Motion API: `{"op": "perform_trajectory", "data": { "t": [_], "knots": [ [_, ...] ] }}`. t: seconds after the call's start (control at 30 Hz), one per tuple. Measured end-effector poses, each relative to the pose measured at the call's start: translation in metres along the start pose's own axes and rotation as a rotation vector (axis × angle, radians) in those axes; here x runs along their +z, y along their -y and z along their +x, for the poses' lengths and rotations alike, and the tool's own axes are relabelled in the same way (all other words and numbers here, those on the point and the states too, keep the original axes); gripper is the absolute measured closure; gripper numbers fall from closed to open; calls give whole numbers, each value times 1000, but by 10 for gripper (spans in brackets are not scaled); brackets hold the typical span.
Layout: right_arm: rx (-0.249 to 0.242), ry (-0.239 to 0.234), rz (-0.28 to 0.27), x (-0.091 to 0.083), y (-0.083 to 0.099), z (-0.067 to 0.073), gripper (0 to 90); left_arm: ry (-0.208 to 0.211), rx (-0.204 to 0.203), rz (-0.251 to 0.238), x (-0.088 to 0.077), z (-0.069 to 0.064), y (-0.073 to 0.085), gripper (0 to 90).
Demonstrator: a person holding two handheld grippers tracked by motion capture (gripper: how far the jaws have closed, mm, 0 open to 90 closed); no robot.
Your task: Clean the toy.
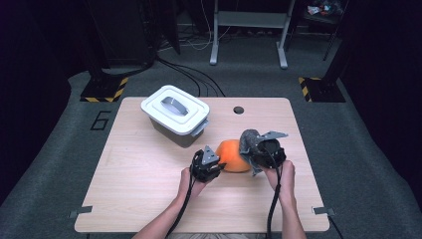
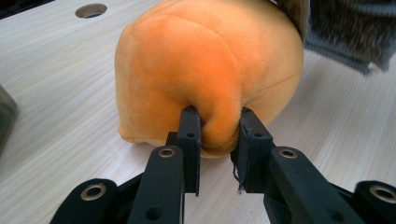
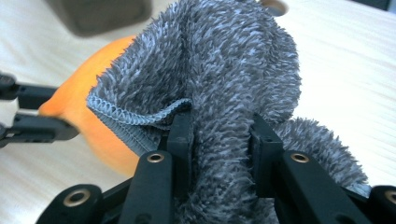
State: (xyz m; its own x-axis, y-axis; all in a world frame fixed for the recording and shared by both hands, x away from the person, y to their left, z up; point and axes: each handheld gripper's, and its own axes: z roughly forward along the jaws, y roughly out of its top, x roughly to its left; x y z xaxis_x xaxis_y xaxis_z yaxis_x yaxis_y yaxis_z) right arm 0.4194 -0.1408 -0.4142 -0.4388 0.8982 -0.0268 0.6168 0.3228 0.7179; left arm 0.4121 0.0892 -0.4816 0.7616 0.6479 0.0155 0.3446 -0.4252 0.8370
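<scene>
Work centres on an orange plush toy (image 1: 233,156) lying just right of the bench's (image 1: 139,189) middle. The left gripper (image 1: 211,162) sits at the toy's 9 o'clock side, jaws clamped on a fold of orange plush — the left gripper view shows the fabric bulging between the 2 pads. The right gripper (image 1: 259,152) is at the toy's 3 o'clock side, jaws closed tight on a bunched grey fuzzy cloth (image 1: 250,142); in the right gripper view the cloth (image 3: 224,84) rises thick between the pads, with its stitched hem hanging toward the orange toy (image 3: 93,112).

From above, the cloth appears just beside the toy's right edge, perhaps brushing it — contact cannot be confirmed. A white-lidded bin (image 1: 175,110) stands shut at about 11 o'clock from the toy, well apart from both hands, with a round hole (image 1: 238,110) in the bench beyond.

Judging by this, both grasps are done: toy pinned, cloth in hand. What seems left is the wiping or covering of the toy itself, and any putting away, since the bin's lid is on.
</scene>
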Motion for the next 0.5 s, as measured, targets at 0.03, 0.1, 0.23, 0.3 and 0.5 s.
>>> {"op": "perform_trajectory", "data": {
  "t": [0.03,0.1,0.23,0.3,0.5],
  "knots": [
    [-22,4,22,7,-1,7,668,-1,8,3,0,0,0,742],
    [-28,15,22,12,-1,7,668,-1,10,-1,0,1,0,738],
    [-13,12,33,17,-1,5,669,6,17,-12,-1,2,1,680],
    [-17,19,33,19,-2,2,669,-6,27,-13,-1,2,0,615],
    [-14,22,37,23,-7,-3,669,-23,44,10,3,2,2,485]
  ]
}}
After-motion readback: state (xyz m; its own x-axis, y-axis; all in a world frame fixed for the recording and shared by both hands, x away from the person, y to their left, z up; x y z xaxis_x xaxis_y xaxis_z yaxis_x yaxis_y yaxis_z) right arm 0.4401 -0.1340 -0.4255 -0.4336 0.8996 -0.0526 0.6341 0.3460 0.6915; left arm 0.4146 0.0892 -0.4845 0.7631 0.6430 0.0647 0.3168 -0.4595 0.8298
